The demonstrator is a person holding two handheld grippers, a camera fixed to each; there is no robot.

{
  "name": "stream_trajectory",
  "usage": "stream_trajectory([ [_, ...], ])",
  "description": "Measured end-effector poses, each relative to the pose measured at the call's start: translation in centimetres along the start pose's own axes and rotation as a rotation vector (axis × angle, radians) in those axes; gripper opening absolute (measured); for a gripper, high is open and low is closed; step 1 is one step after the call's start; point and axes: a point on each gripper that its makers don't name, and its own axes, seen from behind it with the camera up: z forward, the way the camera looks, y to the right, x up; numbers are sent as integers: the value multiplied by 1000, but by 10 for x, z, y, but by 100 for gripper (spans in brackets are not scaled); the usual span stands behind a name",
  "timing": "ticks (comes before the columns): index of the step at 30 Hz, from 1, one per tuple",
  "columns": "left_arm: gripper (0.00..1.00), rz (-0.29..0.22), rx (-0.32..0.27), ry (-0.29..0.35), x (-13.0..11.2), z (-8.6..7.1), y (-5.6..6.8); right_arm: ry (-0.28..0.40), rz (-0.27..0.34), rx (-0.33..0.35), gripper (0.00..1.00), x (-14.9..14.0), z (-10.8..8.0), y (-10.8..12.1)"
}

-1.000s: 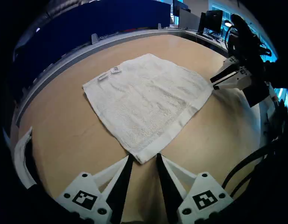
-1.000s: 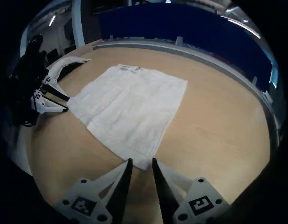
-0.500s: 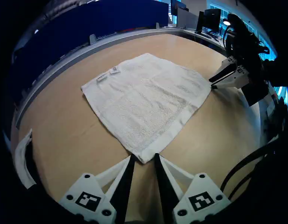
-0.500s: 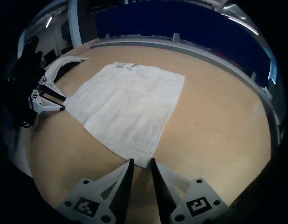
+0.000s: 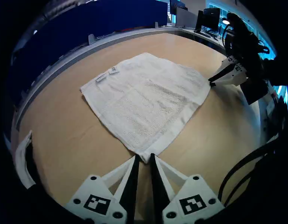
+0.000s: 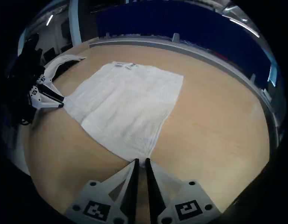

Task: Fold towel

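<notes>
A white towel (image 5: 144,97) lies flat on the wooden table (image 5: 69,127), with small tags at its far edge. My left gripper (image 5: 144,158) is shut on the towel's near corner, which pokes in between the narrowed fingers. In the right gripper view the same towel (image 6: 125,100) spreads ahead, and my right gripper (image 6: 141,161) is shut on its near corner. Each view also catches the other gripper at a neighbouring corner: the right gripper (image 5: 210,81) at the towel's right corner, the left gripper (image 6: 62,103) at its left corner, both with jaws drawn close.
A blue partition (image 5: 88,18) runs along the table's far edge (image 5: 106,37). Monitors (image 5: 211,18) stand at the back right. A white curved piece (image 5: 21,160) lies by the table's left edge. Black cables (image 5: 248,164) hang at the right.
Both grippers have narrowed their fingers from clearly apart to close together over the towel's corners. The towel itself lies as before.
</notes>
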Motion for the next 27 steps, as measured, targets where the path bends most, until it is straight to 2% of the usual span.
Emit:
stream_trajectory([
  [4,10,-17,17,-7,0,0,-7,1,-5,9,11,0,0,-1],
  [12,7,-53,9,-15,0,-2,-12,20,-14,17,9,5,-2,-3],
  [27,5,-51,25,-5,3,-7,-15,32,-10,27,8,17,-5,-4],
])
